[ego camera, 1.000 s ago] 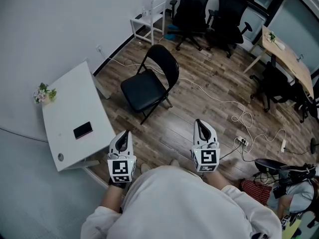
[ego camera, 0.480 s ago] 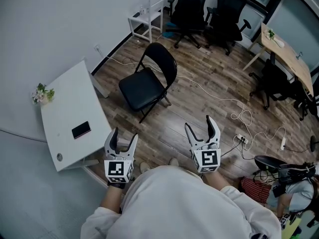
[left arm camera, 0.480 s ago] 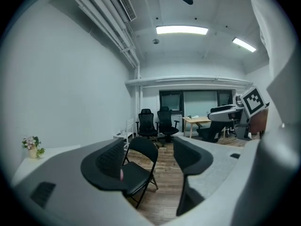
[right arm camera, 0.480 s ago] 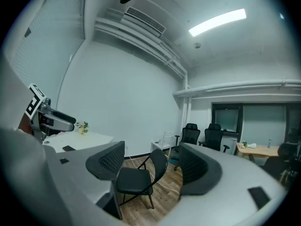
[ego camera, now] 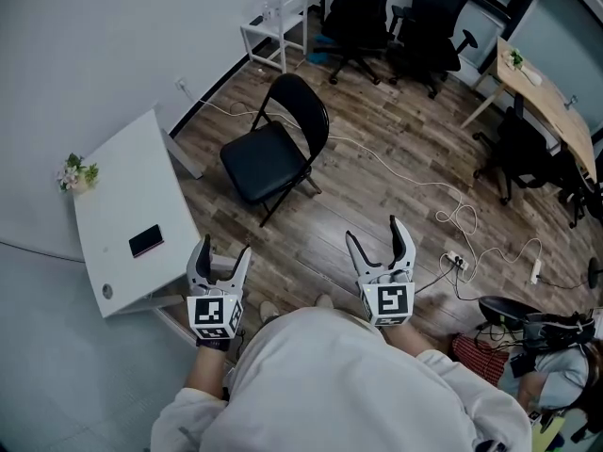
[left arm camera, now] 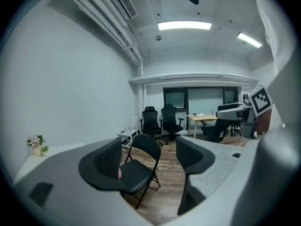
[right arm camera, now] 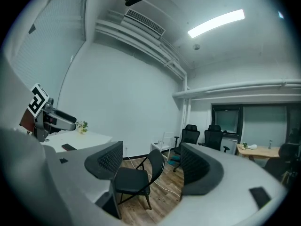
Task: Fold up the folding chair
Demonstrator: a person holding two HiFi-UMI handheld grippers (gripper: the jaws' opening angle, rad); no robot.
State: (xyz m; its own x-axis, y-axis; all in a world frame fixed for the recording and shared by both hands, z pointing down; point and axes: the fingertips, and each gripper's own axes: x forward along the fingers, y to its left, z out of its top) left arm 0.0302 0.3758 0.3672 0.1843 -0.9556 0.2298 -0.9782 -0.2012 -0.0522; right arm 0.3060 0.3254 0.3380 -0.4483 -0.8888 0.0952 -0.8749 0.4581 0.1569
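Note:
A black folding chair (ego camera: 276, 147) stands unfolded on the wood floor, some way ahead of me, with its backrest toward the far side. My left gripper (ego camera: 222, 250) is held low at the left, by the corner of the white table. My right gripper (ego camera: 377, 234) is to the right of it. Both point toward the chair, well short of it, and their jaws are opening with nothing between them. The chair (left arm camera: 141, 166) shows through the gap of the left gripper (left arm camera: 149, 159), and the chair (right arm camera: 134, 179) shows the same way through the right gripper (right arm camera: 150, 164).
A white table (ego camera: 118, 201) with a dark phone (ego camera: 146, 241) and small flowers (ego camera: 75, 172) stands left of the chair. Black office chairs (ego camera: 363, 12) and a white chair (ego camera: 283, 17) stand at the back. White cables (ego camera: 457, 222) trail across the floor at the right, near a wooden desk (ego camera: 546, 102).
Both grippers have gone from shut to spread jaws, and the left one has dropped slightly in the head view. The folding chair stands as before.

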